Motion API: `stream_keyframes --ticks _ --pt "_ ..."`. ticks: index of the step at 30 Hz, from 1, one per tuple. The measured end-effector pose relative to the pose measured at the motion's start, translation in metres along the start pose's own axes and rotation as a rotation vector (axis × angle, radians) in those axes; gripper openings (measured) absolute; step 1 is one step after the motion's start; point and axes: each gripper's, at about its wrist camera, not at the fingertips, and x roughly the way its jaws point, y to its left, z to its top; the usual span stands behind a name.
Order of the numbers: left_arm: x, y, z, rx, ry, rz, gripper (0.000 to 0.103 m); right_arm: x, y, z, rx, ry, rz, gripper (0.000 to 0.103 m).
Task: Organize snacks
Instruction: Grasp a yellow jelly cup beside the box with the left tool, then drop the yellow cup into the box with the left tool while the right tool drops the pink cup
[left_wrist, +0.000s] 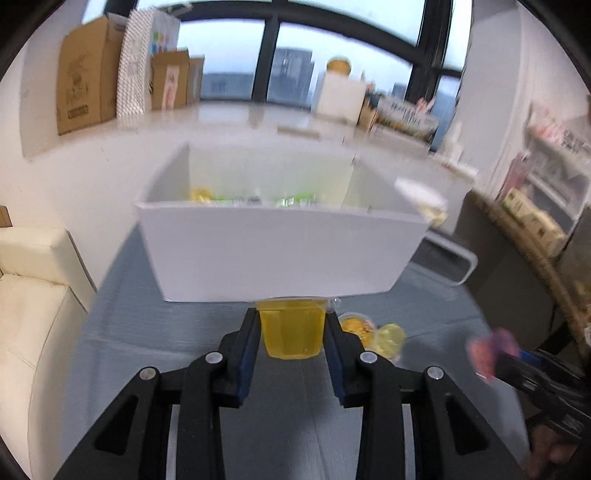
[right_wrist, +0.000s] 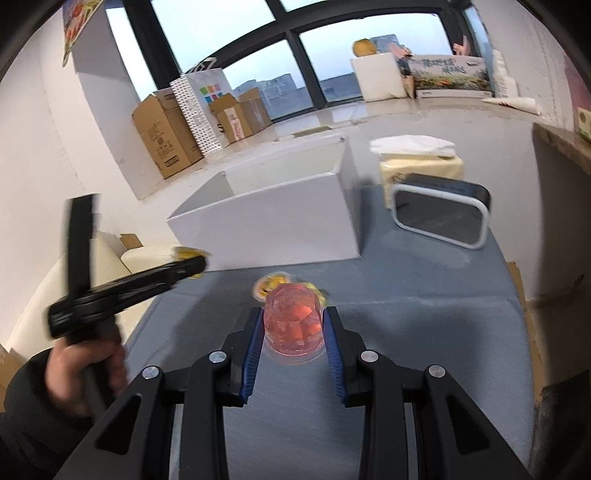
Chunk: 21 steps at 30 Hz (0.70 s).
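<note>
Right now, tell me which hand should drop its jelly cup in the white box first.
Left, probably. Its tongs grip the yellow cup right at the box wall; the right tongs, holding the pink cup, sit farther back.

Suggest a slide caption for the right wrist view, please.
Right gripper holds a pink jelly cup before the white box.

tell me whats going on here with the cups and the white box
A person is sorting jelly cups with two handheld grippers. The left gripper is shut on a yellow jelly cup just in front of the white box. The right gripper is shut on a pink jelly cup. Two more yellow cups lie on the grey table.
</note>
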Motion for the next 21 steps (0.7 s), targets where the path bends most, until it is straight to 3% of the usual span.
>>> stream_keyframes --ticks 8,14,21 --pt "-0.051 0.022 0.012 0.001 -0.08 -0.01 0.037 0.021 0.041 0.032 -0.087 -0.025 0.02 0.035" --pt "-0.035 0.037 0.047 -0.016 -0.098 -0.018 0.037 0.039 0.06 0.066 -0.123 -0.055 0.025 0.035" --pt "-0.001 0.034 0.102 0.03 -0.11 -0.005 0.037 0.063 0.065 0.123 -0.158 -0.089 -0.003 0.035"
